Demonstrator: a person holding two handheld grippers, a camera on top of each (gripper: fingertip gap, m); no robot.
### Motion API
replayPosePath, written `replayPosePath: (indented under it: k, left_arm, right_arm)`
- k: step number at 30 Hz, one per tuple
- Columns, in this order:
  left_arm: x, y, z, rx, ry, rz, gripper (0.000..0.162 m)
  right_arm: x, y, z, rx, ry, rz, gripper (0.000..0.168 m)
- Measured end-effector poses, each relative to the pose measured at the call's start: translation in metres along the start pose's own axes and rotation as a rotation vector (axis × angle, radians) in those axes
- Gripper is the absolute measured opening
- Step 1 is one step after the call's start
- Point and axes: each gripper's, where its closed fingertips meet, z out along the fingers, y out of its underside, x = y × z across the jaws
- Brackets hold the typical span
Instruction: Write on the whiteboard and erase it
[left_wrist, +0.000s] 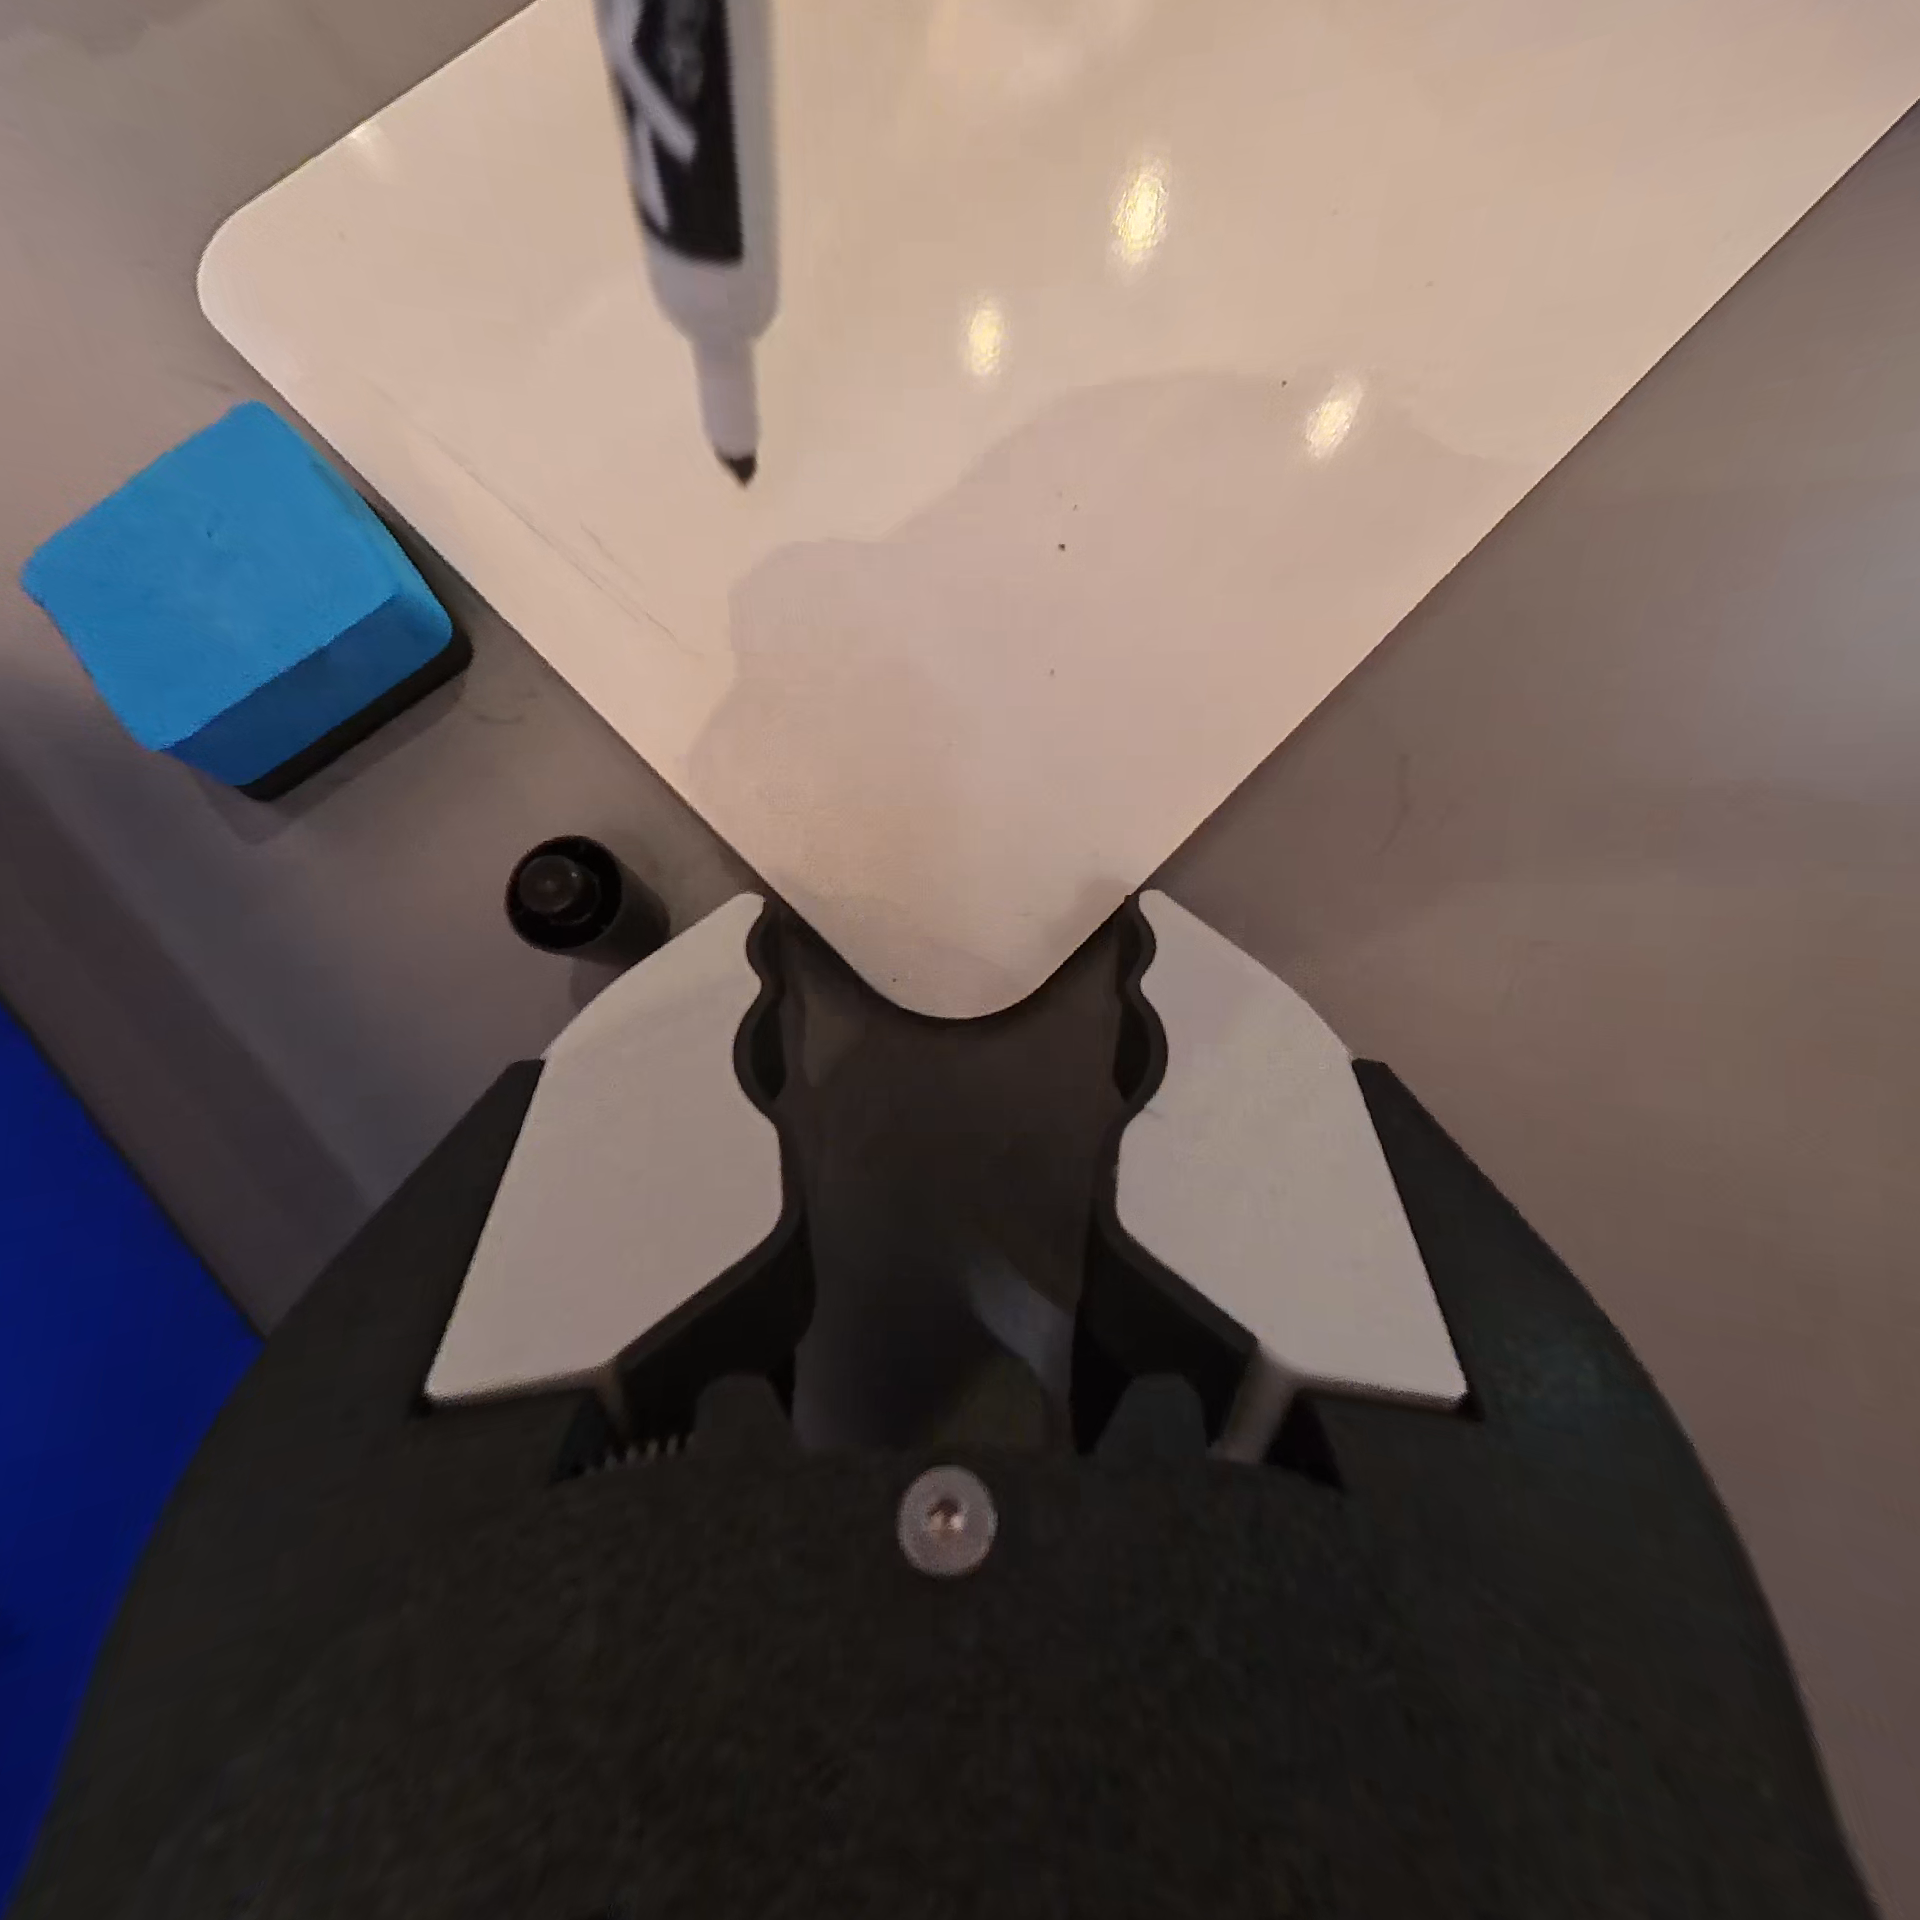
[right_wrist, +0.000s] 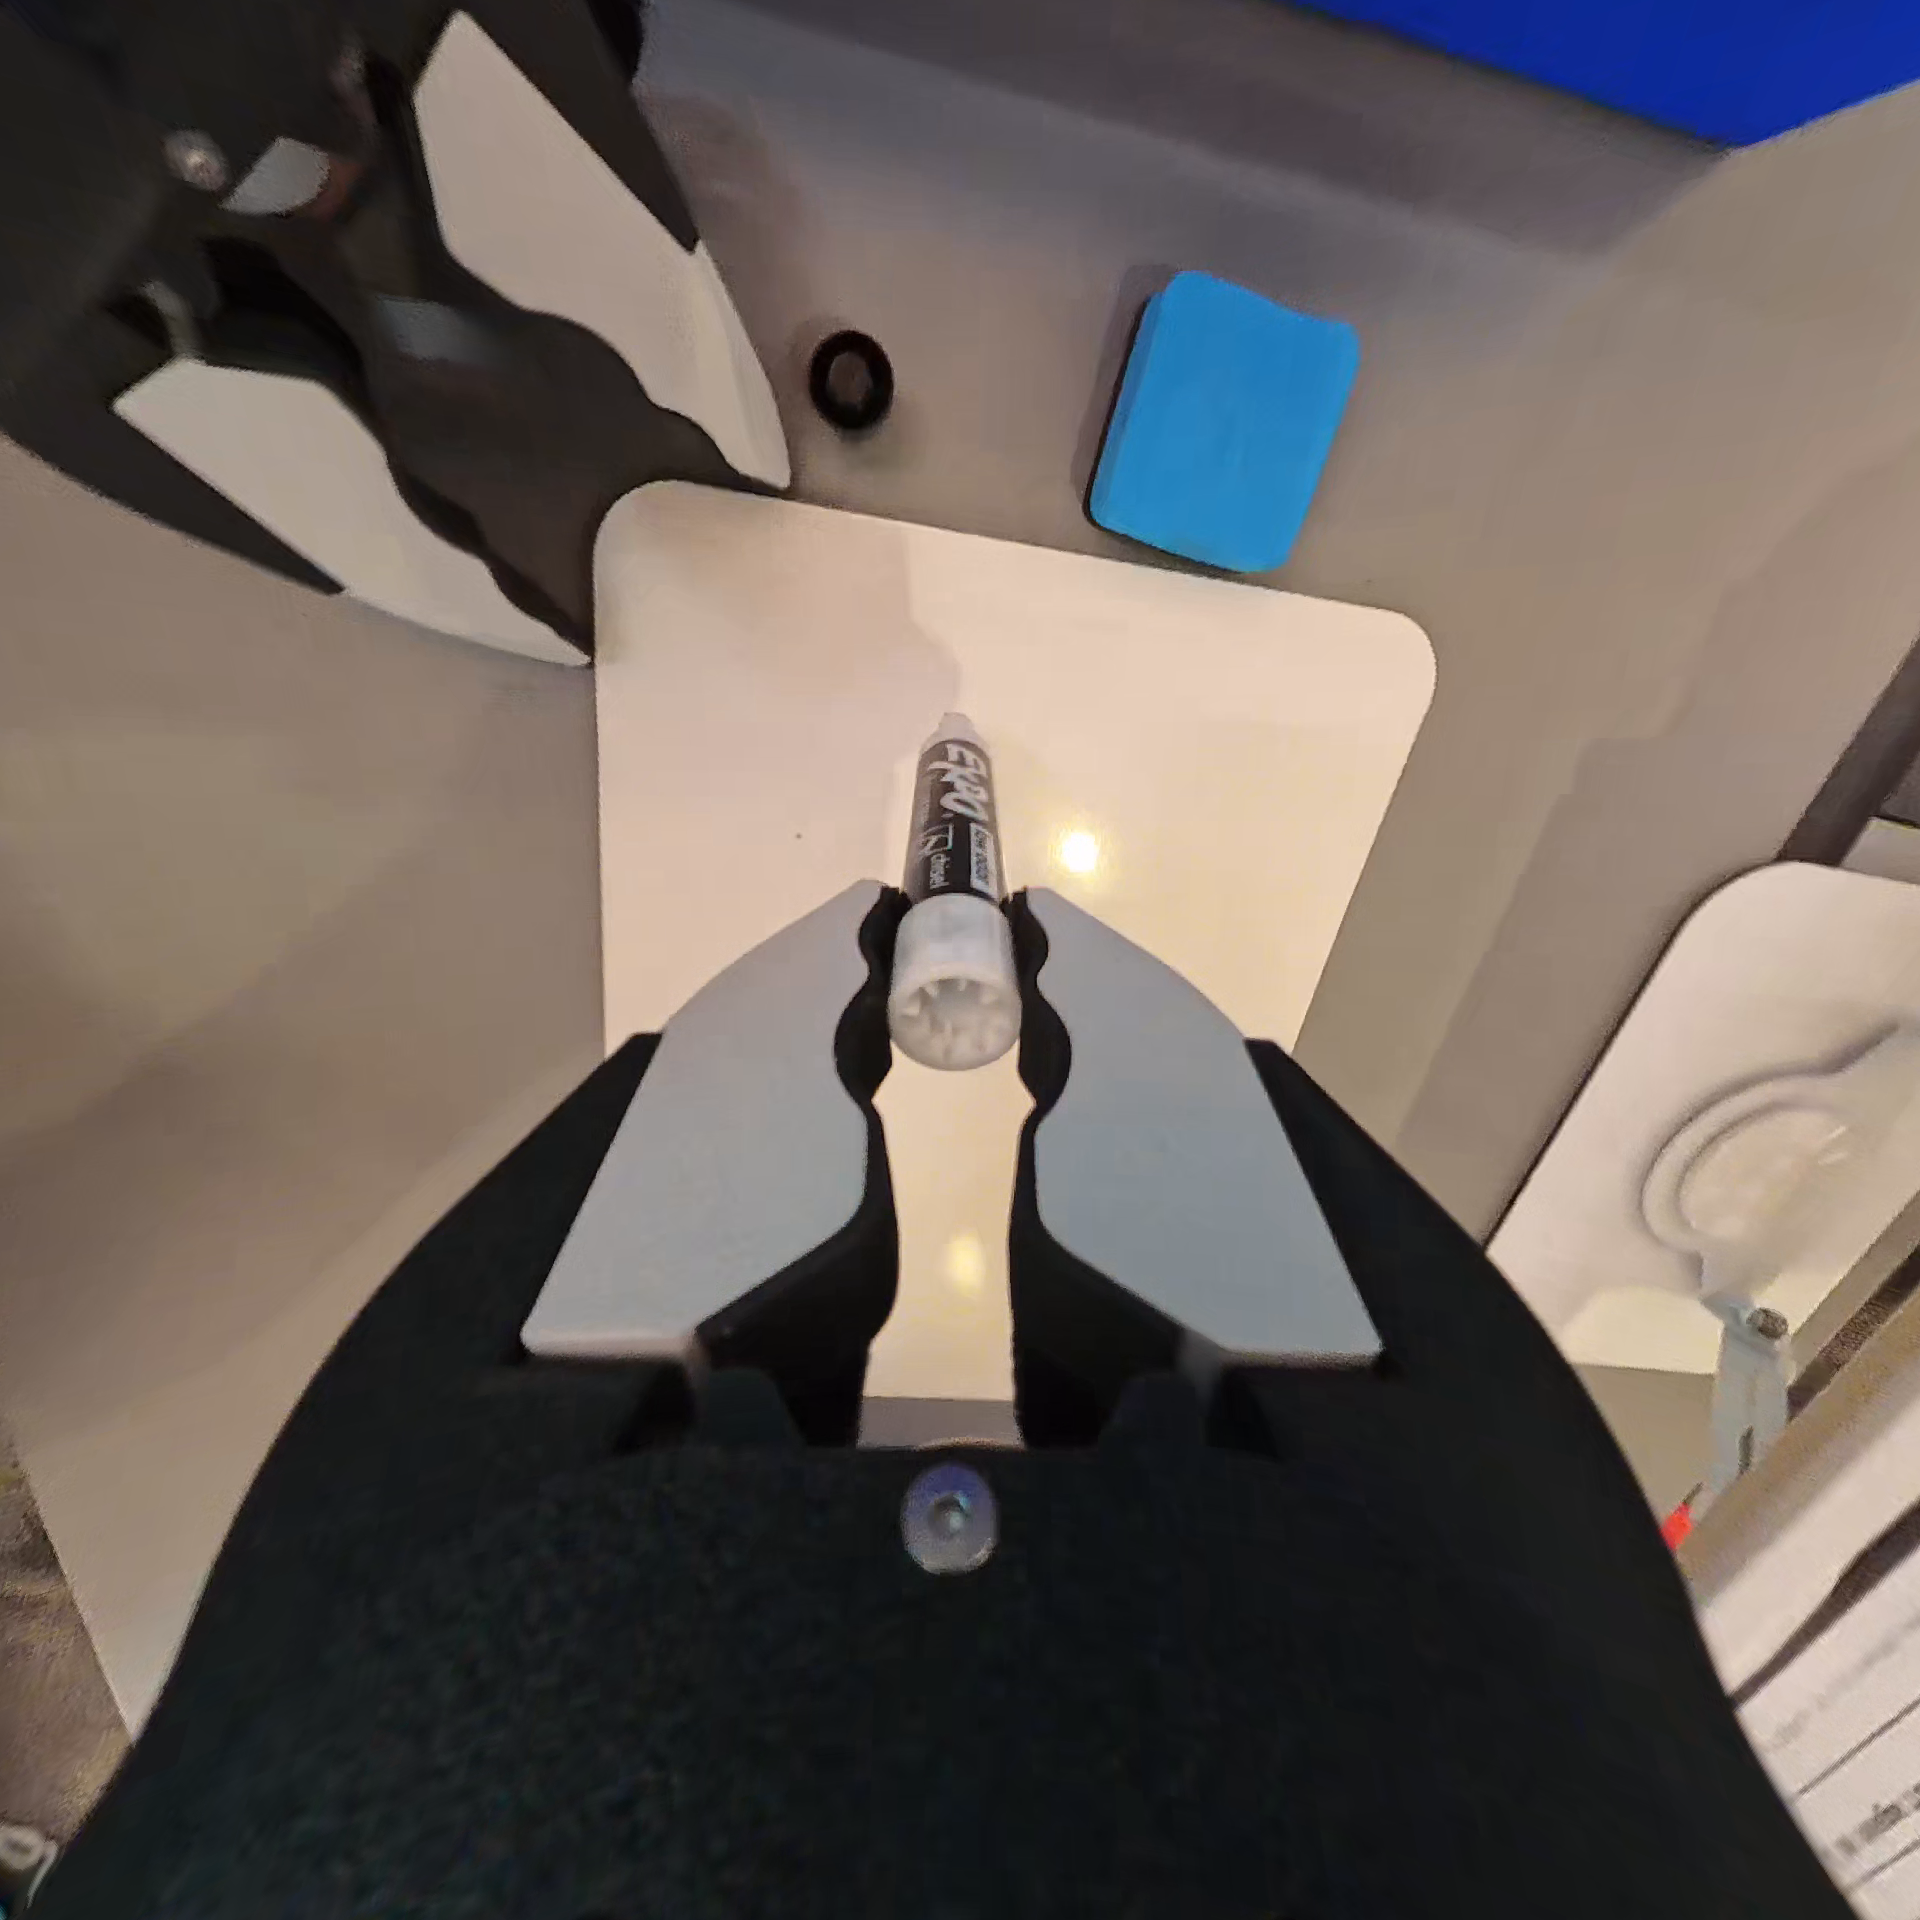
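Two grippers working: my right gripper (right_wrist: 951, 925) is clamping the marker (right_wrist: 951, 831), nib hovering over the blank board (left_wrist: 935, 416). My left gripper (left_wrist: 951, 925) is gaping, empty, straddling the board's corner. Eraser (left_wrist: 229, 582) and cap (left_wrist: 561, 891) are sitting beside the board. I'm lowering gently, pressing lightly.

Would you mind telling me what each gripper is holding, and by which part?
Right gripper holds the marker near its rear end; left gripper holds nothing.
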Motion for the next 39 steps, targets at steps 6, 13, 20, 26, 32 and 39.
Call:
replayPosePath:
  k: [6,13,20,26,32,39]
  left_arm:
    - [0.0,0.0,0.0,0.008,-0.006,-0.004,0.062]
    - [0.0,0.0,0.0,0.011,-0.002,-0.001,0.062]
    - [0.0,0.0,0.0,0.012,-0.002,-0.002,0.062]
    - [0.0,0.0,0.0,0.012,-0.002,-0.002,0.062]
    - [0.0,0.0,0.0,0.012,-0.002,-0.003,0.062]
    - [0.001,-0.001,0.001,0.011,-0.003,-0.003,0.063]
  right_arm:
    - [0.002,-0.017,0.015,-0.076,-0.06,-0.032,0.02]
    - [-0.003,-0.022,0.015,-0.093,-0.08,-0.048,0.02]
    - [-0.013,-0.026,0.02,-0.076,-0.115,-0.056,0.02]
    - [-0.017,-0.029,0.024,-0.083,-0.112,-0.076,0.02]
    - [-0.007,-0.025,0.024,-0.105,-0.09,-0.076,0.02]
    - [0.019,-0.019,0.024,-0.122,-0.053,-0.055,0.02]
